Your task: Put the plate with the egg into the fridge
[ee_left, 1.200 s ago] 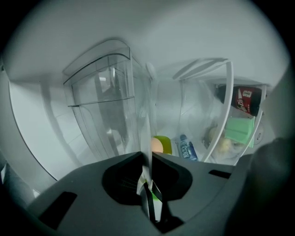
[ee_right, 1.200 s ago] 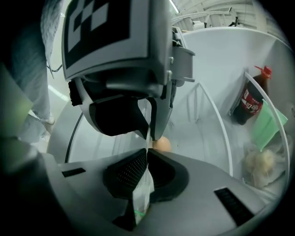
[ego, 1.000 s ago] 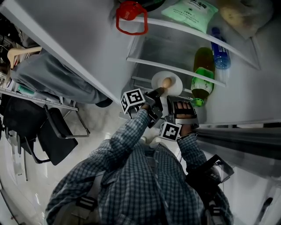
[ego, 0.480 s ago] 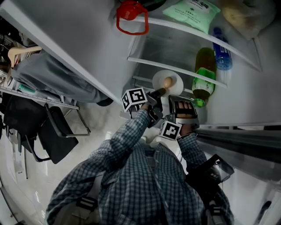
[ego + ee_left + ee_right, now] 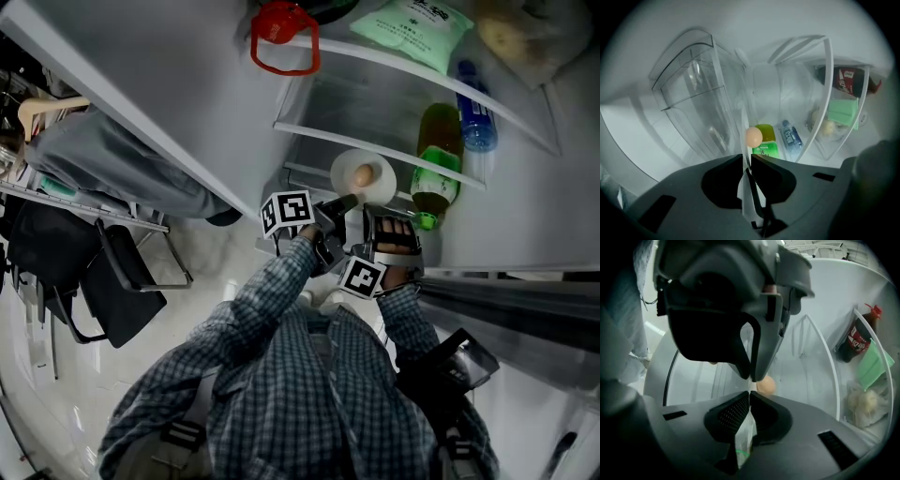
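Plate [image 5: 378,190] with egg [image 5: 362,175] on top, held inside open fridge [image 5: 525,216], just below glass shelf [image 5: 375,145]. Left gripper [image 5: 339,204] clamped tight on plate's near rim. Right gripper [image 5: 373,214] just beside it, jaws likewise pinched onto same rim. Green bottle [image 5: 433,155] just right of plate, blue bottle [image 5: 473,117] beyond it.
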Motion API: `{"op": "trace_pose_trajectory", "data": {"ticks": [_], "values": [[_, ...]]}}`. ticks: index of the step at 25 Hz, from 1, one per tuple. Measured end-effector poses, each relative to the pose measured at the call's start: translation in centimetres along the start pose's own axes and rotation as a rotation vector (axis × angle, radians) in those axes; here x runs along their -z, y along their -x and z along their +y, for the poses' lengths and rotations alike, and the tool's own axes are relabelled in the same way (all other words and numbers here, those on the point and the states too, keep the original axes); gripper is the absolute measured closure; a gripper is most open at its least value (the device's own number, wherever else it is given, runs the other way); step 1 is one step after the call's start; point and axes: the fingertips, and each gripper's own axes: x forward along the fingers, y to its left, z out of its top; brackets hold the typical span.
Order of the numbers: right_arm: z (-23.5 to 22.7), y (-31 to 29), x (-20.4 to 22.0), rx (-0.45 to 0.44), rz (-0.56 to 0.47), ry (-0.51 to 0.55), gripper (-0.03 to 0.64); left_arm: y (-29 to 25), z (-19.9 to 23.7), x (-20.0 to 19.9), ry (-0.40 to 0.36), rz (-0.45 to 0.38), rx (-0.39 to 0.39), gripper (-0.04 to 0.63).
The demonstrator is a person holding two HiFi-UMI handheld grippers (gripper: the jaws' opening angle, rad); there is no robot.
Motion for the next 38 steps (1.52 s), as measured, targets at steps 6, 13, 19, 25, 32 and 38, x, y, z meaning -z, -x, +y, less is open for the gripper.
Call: {"op": "trace_pose_trajectory", "data": {"ticks": [6, 13, 19, 25, 32, 38], "values": [[-0.5, -0.7, 0.5, -0.006, -0.002, -0.012, 0.600, 1.0, -0.2, 2.3, -0.039, 0.059, -0.003, 0.558], [-0.3, -1.1, -0.4, -0.020, -0.037, -0.010, 0.598, 3.9, 0.6, 4.4, -0.073, 0.104, -0.017, 0.558], [-0.4, -1.9, -0.3, -0.005, -0.034, -0.008, 0.598, 5.4, 0.9, 5.0, -0.062, 0.087, -0.005, 0.558], [-0.5, -1.8, -0.4, -0.042, -0.052, -0.060, 0.598, 5.8, 0.7, 5.5, -0.070, 0.093, 0.003, 0.558], [0.0, -1.7, -0.4, -0.099, -0.070, -0.133, 0.544, 5.7, 0.7, 5.4, -0.081, 0.092, -0.001, 0.558], [0.0, -1.4, -0.3, -0.101, -0.068, -0.147, 0.522, 5.7, 0.7, 5.2, -0.093, 0.091, -0.001, 0.558]]}}
